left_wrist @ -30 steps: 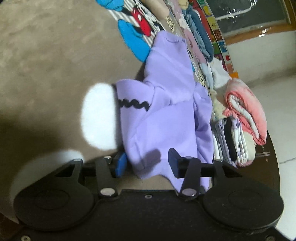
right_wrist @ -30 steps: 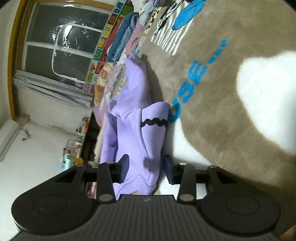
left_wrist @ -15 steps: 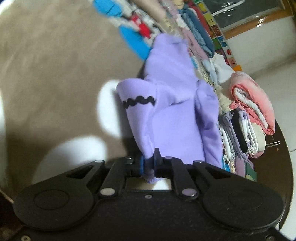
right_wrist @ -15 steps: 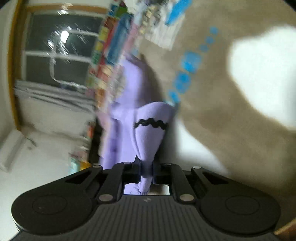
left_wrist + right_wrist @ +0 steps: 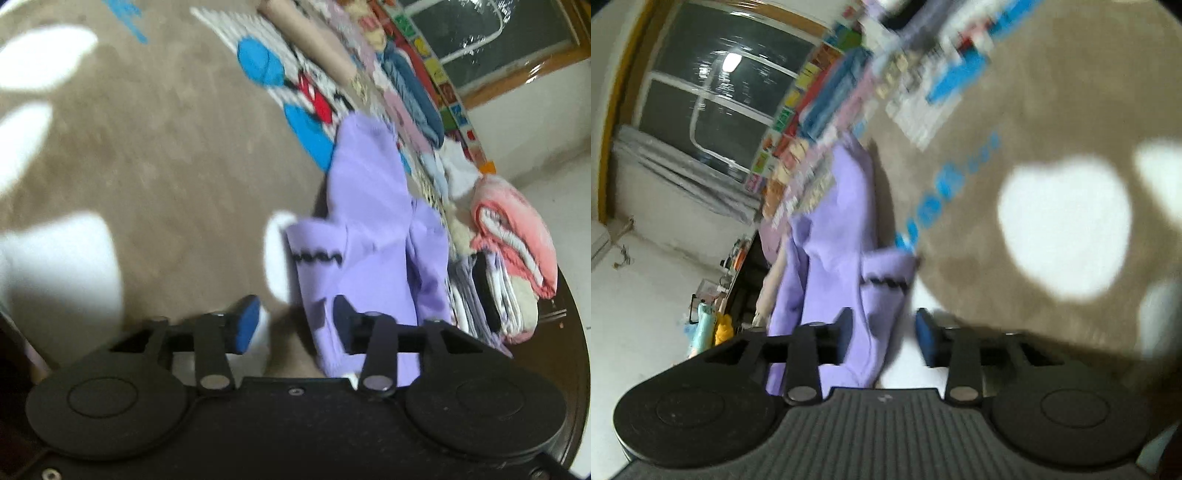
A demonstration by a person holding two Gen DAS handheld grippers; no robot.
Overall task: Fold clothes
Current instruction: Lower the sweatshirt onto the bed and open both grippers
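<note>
A lilac garment (image 5: 369, 229) with a black zigzag trim lies crumpled on the brown rug, folded over itself. In the left wrist view my left gripper (image 5: 295, 325) hovers at its near edge. Its jaws are opening, and the cloth hangs loose against the right finger (image 5: 343, 321) with no pad pressing on it. In the right wrist view the same garment (image 5: 846, 229) runs away from my right gripper (image 5: 884, 336). Those jaws are opening too. A loose fold of the lilac cloth sits between them, nearer the left finger (image 5: 844, 332).
A stack of folded clothes (image 5: 513, 236), pink on top, stands right of the garment at the rug's edge. More clothes (image 5: 410, 85) lie in a row along the colourful mat by the window (image 5: 713, 96). The brown rug (image 5: 155, 155) has white patches and blue print.
A second ago both grippers stood open around the garment's edge, half a second ago both were shut on it, and now both have let go and drawn back a little.
</note>
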